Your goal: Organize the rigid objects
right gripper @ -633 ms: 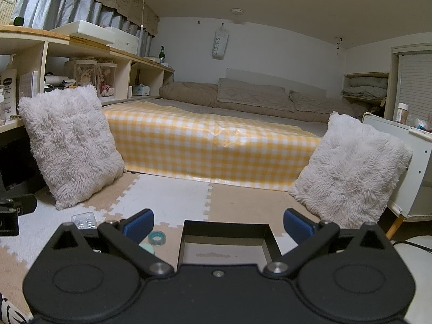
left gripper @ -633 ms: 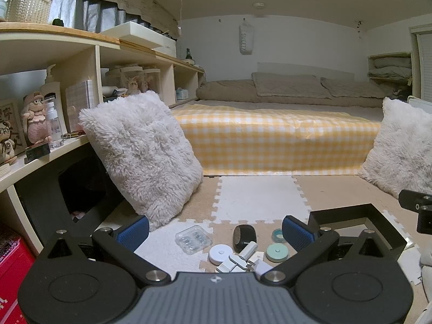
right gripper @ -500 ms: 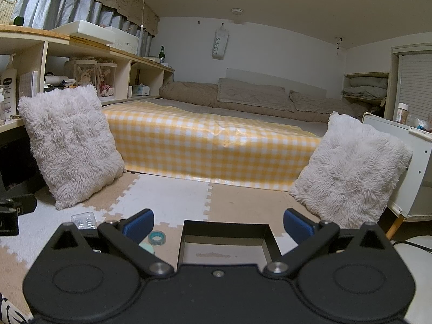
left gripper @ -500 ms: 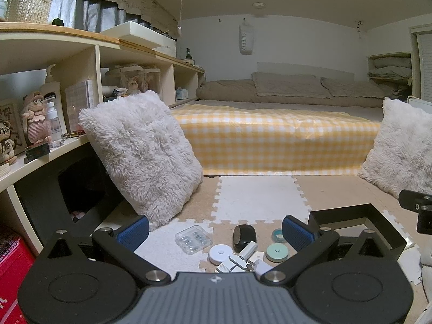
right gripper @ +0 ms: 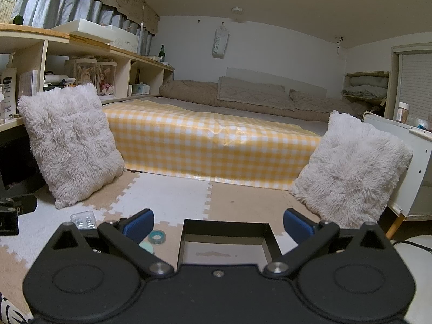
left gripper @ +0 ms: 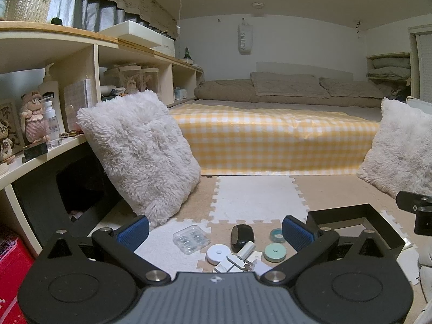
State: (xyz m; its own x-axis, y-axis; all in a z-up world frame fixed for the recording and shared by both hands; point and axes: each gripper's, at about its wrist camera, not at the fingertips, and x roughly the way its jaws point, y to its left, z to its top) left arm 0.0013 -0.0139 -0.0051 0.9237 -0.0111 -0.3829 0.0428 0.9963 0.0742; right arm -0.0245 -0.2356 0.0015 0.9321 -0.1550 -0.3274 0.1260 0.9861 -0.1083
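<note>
Both claws, left claw (left gripper: 215, 233) and right claw (right gripper: 218, 224), spread, empty. One black tray (right gripper: 226, 226); two round teal items (left gripper: 274, 252); one clear case (left gripper: 191, 239).

Gingham bed (left gripper: 272, 140), shelving (left gripper: 81, 54) (perhaps curtained)

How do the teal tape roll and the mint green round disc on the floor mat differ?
The teal tape roll is a ring with an open centre; the mint green round disc is solid, with a small dot in the middle. The roll is a darker teal, the disc paler. The roll lies farther from the left gripper, the disc nearer. Both lie flat beside the black box.
</note>
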